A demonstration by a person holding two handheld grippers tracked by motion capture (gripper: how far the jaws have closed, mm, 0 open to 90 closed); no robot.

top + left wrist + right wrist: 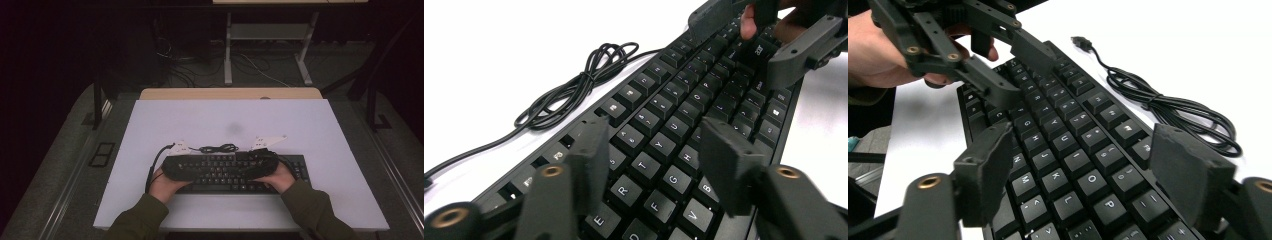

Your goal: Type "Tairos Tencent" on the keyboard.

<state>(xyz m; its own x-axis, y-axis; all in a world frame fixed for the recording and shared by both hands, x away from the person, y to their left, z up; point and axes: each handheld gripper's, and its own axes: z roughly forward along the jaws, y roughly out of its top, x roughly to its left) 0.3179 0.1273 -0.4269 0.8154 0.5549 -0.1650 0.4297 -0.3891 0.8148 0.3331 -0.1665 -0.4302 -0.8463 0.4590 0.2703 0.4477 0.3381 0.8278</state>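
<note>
A black keyboard (222,176) lies near the front of the white table top (225,120). Its black cable (219,148) lies coiled just behind it. Both grippers hover low over the keys, pointing at each other. My left gripper (656,132) stands open above the letter keys (659,145), with nothing between its pads. My right gripper (1080,137) is open wide over the keyboard's right half (1068,145), also holding nothing. The left gripper (1025,75) appears across from it in the right gripper view. The cable (1168,105) ends in a loose USB plug (1080,42).
The keyboard's number pad (300,169) sticks out past the right hand. Bare white surface stretches behind the cable up to a wooden edge (230,93). Beyond the table, on the dark floor, are loose cables (200,70) and the white legs of another table (228,50).
</note>
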